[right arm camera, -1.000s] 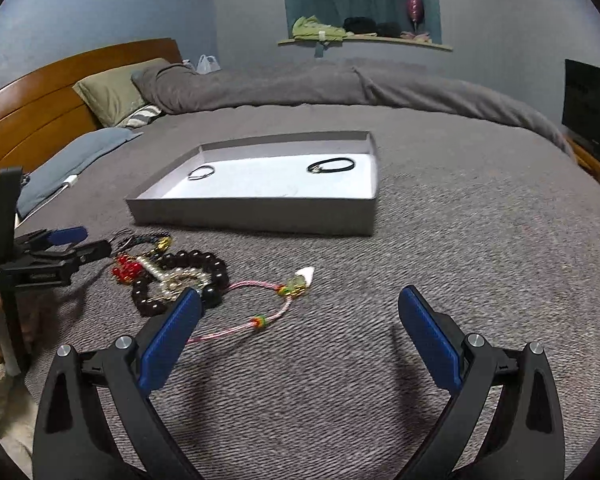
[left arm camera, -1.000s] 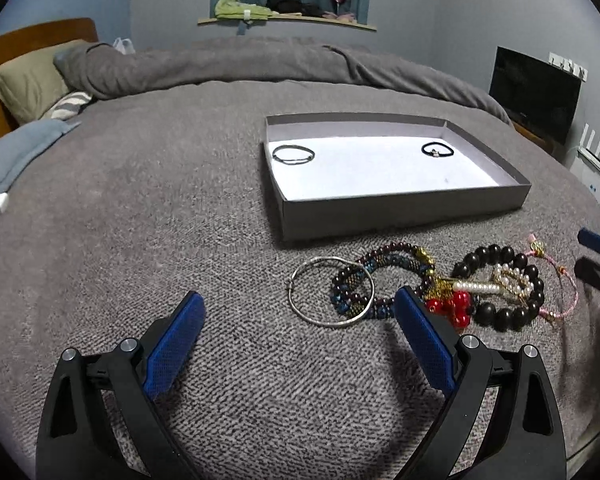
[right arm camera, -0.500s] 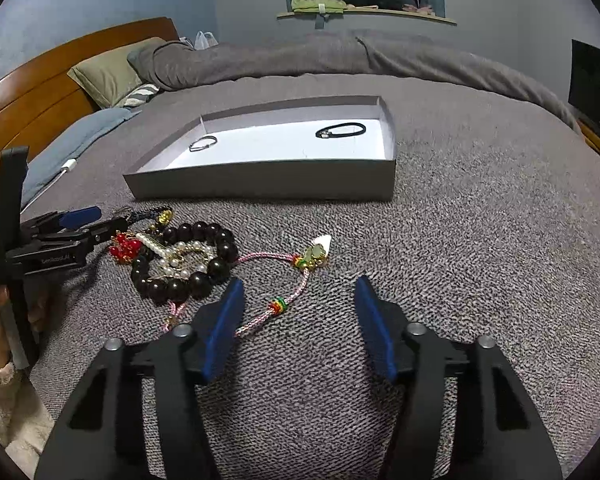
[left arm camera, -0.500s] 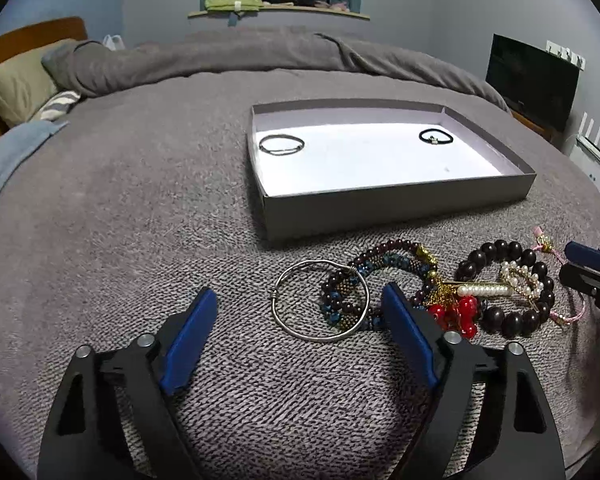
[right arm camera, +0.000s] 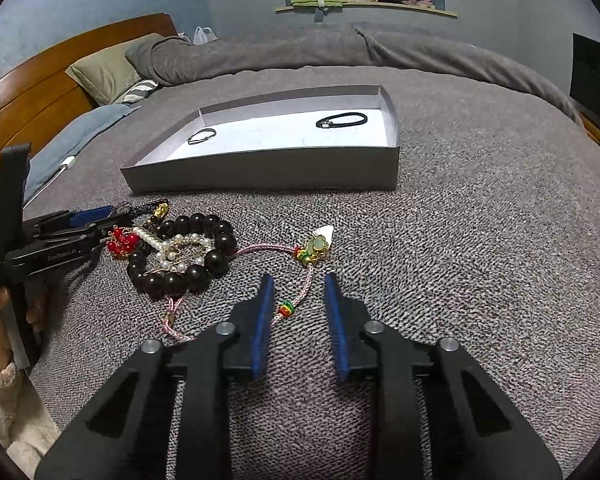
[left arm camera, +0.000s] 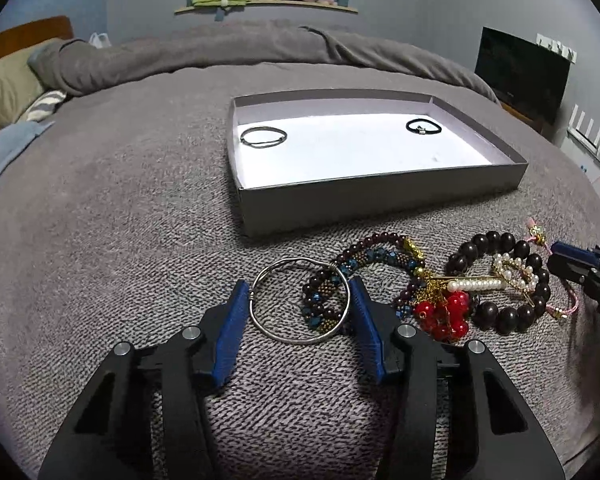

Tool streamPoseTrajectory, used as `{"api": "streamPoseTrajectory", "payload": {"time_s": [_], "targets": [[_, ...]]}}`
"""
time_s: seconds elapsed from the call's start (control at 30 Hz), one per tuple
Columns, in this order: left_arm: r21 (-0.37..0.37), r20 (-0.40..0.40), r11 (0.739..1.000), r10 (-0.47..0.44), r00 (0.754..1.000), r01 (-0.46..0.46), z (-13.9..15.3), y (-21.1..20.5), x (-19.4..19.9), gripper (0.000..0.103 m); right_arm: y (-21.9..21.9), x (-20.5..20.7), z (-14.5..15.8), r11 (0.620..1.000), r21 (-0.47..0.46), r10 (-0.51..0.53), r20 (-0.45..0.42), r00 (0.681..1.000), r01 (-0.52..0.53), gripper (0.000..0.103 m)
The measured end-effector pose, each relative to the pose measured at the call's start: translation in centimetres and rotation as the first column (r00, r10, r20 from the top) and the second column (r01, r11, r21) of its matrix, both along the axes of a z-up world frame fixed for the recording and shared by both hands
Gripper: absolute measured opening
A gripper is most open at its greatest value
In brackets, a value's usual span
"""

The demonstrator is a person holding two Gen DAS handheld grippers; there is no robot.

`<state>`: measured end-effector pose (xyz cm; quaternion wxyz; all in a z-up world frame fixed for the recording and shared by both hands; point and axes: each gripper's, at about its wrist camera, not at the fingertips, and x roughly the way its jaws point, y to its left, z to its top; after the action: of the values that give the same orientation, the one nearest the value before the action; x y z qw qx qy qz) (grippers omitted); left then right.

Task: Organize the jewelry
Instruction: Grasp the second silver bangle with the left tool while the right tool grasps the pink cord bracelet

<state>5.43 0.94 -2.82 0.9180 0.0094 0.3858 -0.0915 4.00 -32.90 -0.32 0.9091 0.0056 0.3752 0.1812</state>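
Observation:
A grey box (left arm camera: pixel 380 194) (right arm camera: pixel 260 170) on the bed holds a thin bangle (left arm camera: pixel 263 136) and a black hair tie (left arm camera: pixel 423 127). In front of it lies a jewelry pile: silver hoop (left arm camera: pixel 299 301), blue-brown beaded bracelet (left arm camera: pixel 328 300), red bead cluster (left arm camera: pixel 444 312), pearl piece (left arm camera: pixel 476 283), dark bead bracelet (left arm camera: pixel 512 312) (right arm camera: pixel 180 276). My left gripper (left arm camera: pixel 298 292) is partly closed, its pads at either side of the silver hoop. My right gripper (right arm camera: pixel 298 286) is partly closed around the pink cord bracelet (right arm camera: pixel 300 296) with a green charm (right arm camera: pixel 318 246).
A grey knit blanket (right arm camera: pixel 480 240) covers the bed. Pillows (left arm camera: pixel 8 84) and a wooden headboard (right arm camera: pixel 40 80) stand at the left. A TV (left arm camera: pixel 522 70) is at the right. The left gripper shows in the right wrist view (right arm camera: pixel 96 216).
Both grippers have moved forward and down to the jewelry and narrowed. The left now brackets the silver hoop; the right straddles the pink cord.

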Motion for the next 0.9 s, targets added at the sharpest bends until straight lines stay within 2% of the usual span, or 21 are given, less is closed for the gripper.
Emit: {"api": "streamPoseTrajectory", "payload": {"time_s": [0.13,0.27,0.47,0.7,0.9], "targets": [[0.002,0.013,1.0,0.001,1.0,-0.001,0.2,0.0,-0.3,0.052,-0.5,0.1,0.1,0.999,0.032,-0.006,0.001,1.0,0.006,0.009],[0.002,0.029,1.0,0.0,1.0,0.0,0.4,0.0,-0.6,0.052,-1.1,-0.2,0.9,0.998,0.05,-0.026,0.045,0.999,0.024,0.004],[0.004,0.035,1.0,-0.002,0.999,0.002,0.5,-0.1,-0.7,0.052,-1.9,-0.7,2.1,0.996,0.076,-0.058,0.109,0.992,0.05,0.004],[0.007,0.036,1.0,-0.005,0.999,0.005,0.6,-0.2,-0.8,0.052,-3.2,-0.9,3.1,0.99,0.117,-0.099,0.143,0.985,0.082,0.004],[0.006,0.034,1.0,-0.003,0.999,0.003,0.6,-0.3,-0.8,0.052,-5.2,-0.5,4.0,0.981,0.117,-0.176,0.18,0.968,0.157,0.004]]}}
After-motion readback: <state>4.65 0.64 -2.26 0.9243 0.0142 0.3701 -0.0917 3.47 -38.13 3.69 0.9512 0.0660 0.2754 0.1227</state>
